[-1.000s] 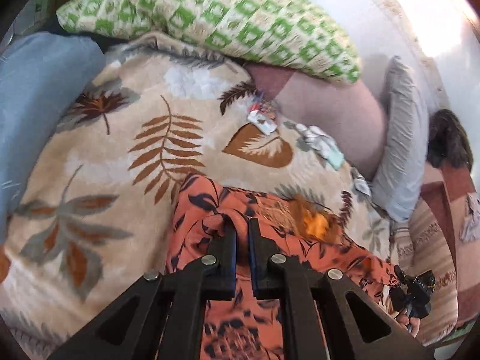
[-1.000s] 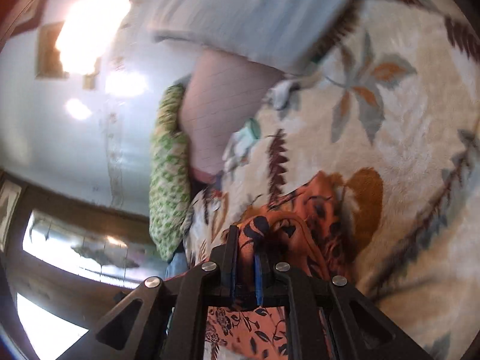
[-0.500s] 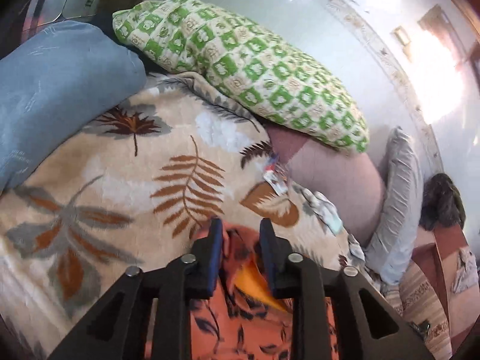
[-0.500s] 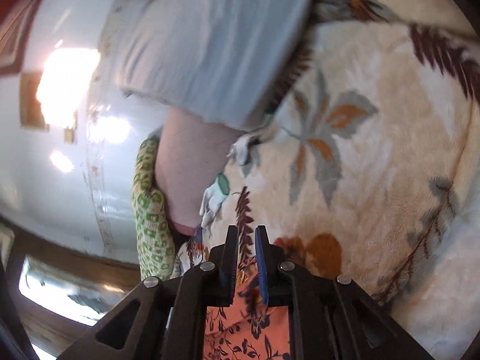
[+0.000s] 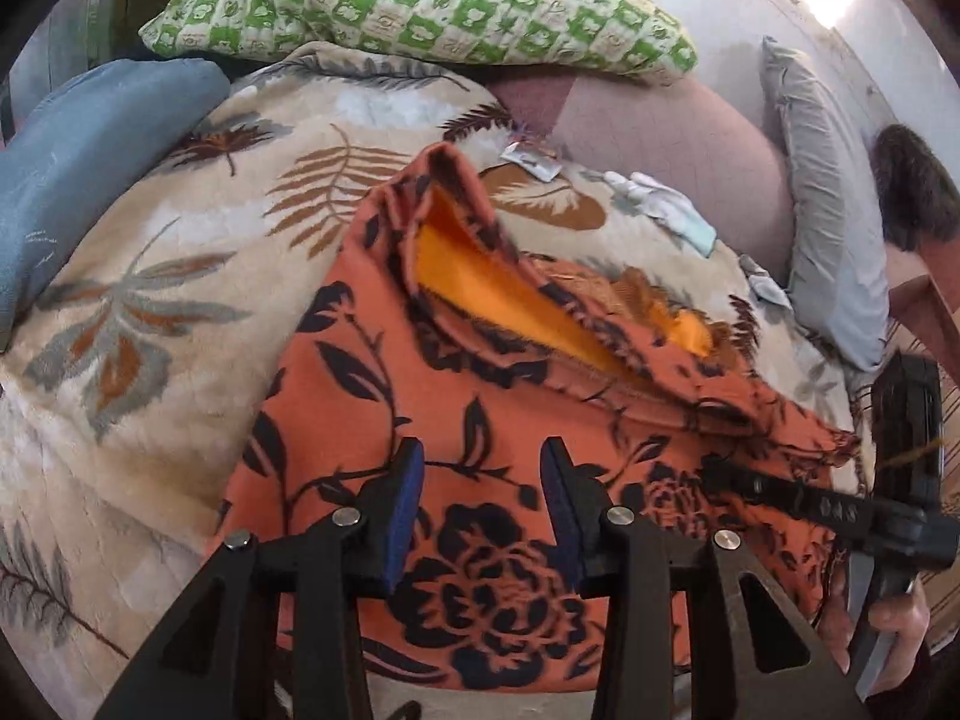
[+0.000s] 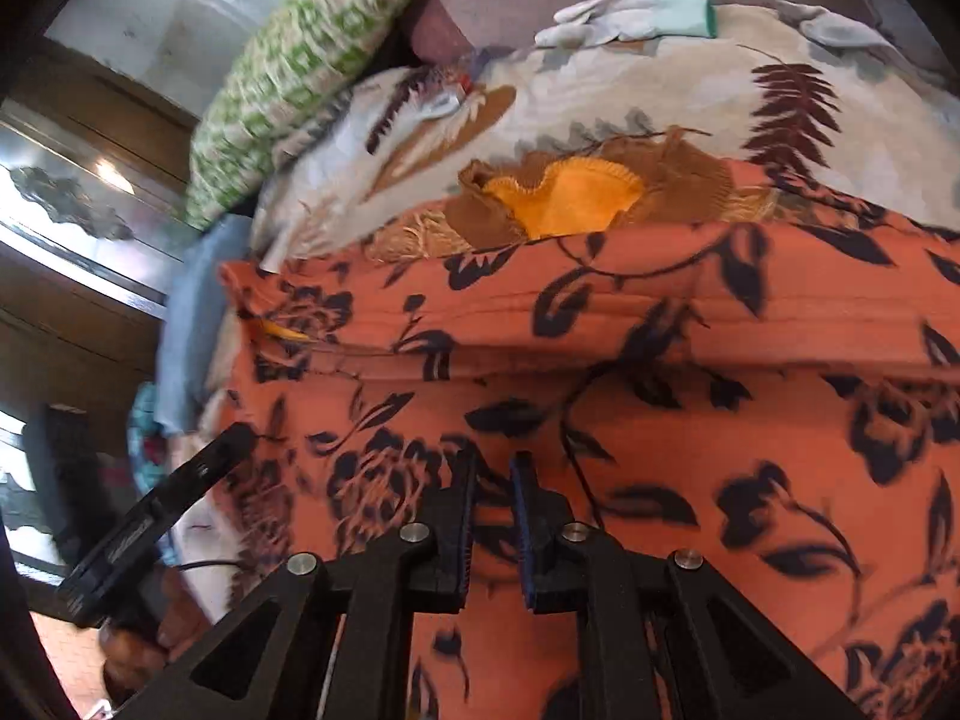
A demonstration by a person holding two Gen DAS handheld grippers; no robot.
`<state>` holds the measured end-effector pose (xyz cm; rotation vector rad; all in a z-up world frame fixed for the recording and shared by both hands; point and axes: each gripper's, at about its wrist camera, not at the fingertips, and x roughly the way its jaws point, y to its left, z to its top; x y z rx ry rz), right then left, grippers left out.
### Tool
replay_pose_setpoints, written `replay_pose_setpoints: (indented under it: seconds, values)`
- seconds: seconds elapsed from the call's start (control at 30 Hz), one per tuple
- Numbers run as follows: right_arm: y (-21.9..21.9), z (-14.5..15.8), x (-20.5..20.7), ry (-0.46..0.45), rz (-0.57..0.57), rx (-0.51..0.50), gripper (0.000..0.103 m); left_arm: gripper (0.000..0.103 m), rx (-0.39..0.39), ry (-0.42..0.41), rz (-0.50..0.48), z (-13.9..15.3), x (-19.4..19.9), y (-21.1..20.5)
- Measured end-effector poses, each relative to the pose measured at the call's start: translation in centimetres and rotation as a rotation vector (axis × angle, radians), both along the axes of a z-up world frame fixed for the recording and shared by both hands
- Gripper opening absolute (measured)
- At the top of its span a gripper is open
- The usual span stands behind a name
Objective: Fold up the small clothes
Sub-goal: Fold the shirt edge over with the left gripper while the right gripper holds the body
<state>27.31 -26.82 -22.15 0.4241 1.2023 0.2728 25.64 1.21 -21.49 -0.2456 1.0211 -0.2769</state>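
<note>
An orange garment with a black flower print (image 5: 480, 420) lies folded over on the leaf-print blanket (image 5: 150, 312); its yellow lining (image 5: 480, 276) shows at the far edge. It also fills the right wrist view (image 6: 690, 390), with the lining (image 6: 570, 198) beyond it. My left gripper (image 5: 480, 474) is open and empty just above the garment's near part. My right gripper (image 6: 492, 480) is slightly open, low over the garment, holding nothing. The right gripper also shows at the right edge of the left wrist view (image 5: 828, 504), and the left one in the right wrist view (image 6: 162, 510).
A green checked pillow (image 5: 420, 6) lies at the back, a blue pillow (image 5: 78, 150) at the left, a grey pillow (image 5: 834, 198) at the right. A pink cushion (image 5: 672, 138), a pale glove (image 5: 660, 204) and a small packet (image 5: 534, 159) lie beyond the garment.
Both grippers let go of the garment and opened. The garment now lies folded on the blanket, and both grippers have drawn back toward its near part.
</note>
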Motion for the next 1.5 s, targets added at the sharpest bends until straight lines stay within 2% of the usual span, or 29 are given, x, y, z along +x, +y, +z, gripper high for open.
replay_pose_setpoints:
  seconds: [0.13,0.2,0.3,0.37,0.47,0.57,0.67,0.77,0.8,0.87,0.93,1.0,1.13,1.2,1.27,1.33,1.4,1.5]
  values:
    - [0.1,0.3,5.0,-0.047,-0.070,-0.088,0.015,0.041,-0.058,0.029,-0.003,-1.0,0.3,1.4]
    - [-0.6,1.1,7.3,-0.064,-0.116,-0.088,0.015,0.041,-0.058,0.027,-0.025,-1.0,0.3,1.5]
    - [-2.3,2.7,10.1,-0.136,-0.219,-0.065,0.015,0.041,-0.075,0.037,-0.031,-0.9,0.2,1.8]
    - [-2.8,3.5,10.7,-0.124,-0.240,-0.033,0.015,0.041,-0.093,0.039,-0.032,-0.8,0.2,2.0]
    - [-2.2,5.1,9.0,-0.156,-0.208,-0.055,0.015,0.041,-0.102,0.017,-0.024,-0.3,0.3,2.7]
    - [-3.6,5.6,5.4,-0.135,-0.199,-0.099,0.015,0.041,-0.108,-0.005,0.007,0.1,0.4,3.7]
    - [-7.5,5.2,1.8,-0.101,-0.267,-0.141,0.015,0.041,-0.104,-0.038,0.023,0.7,0.7,3.9]
    - [-12.0,4.5,-0.4,-0.058,-0.368,-0.132,0.015,0.042,-0.095,-0.086,0.030,1.8,2.2,3.5]
    - [-13.1,4.2,-0.7,-0.047,-0.394,-0.124,0.015,0.044,-0.100,-0.102,0.042,2.1,2.9,3.3]
    - [-14.9,3.6,-1.0,-0.031,-0.437,-0.118,0.015,0.058,-0.109,-0.122,0.080,2.9,4.4,2.8]
    - [-15.5,3.1,-0.9,-0.019,-0.447,-0.100,0.015,0.067,-0.147,-0.119,0.086,3.2,5.9,2.3]
    - [-16.1,2.7,-0.5,-0.028,-0.466,-0.106,0.015,0.071,-0.163,-0.088,0.088,2.7,7.6,1.4]
    - [-17.4,1.1,0.4,-0.040,-0.522,-0.113,0.015,0.072,-0.108,0.053,0.107,-0.3,11.1,0.3]
    - [-18.1,-0.9,1.1,0.008,-0.521,-0.117,0.014,0.072,-0.128,0.049,0.118,-0.8,11.8,0.9]
    - [-18.7,-1.9,1.1,0.010,-0.529,-0.076,0.012,0.072,-0.154,0.056,0.133,-0.7,12.0,1.5]
    - [-18.9,-1.1,0.4,0.000,-0.545,-0.049,0.012,0.072,-0.187,0.055,0.160,-0.2,11.8,2.2]
    - [-18.6,0.5,-0.8,-0.050,-0.543,-0.027,0.012,0.072,-0.201,0.028,0.186,1.0,11.0,2.9]
    - [-17.1,2.1,-3.4,-0.068,-0.485,-0.013,0.012,0.072,-0.139,-0.045,0.215,3.3,9.3,3.8]
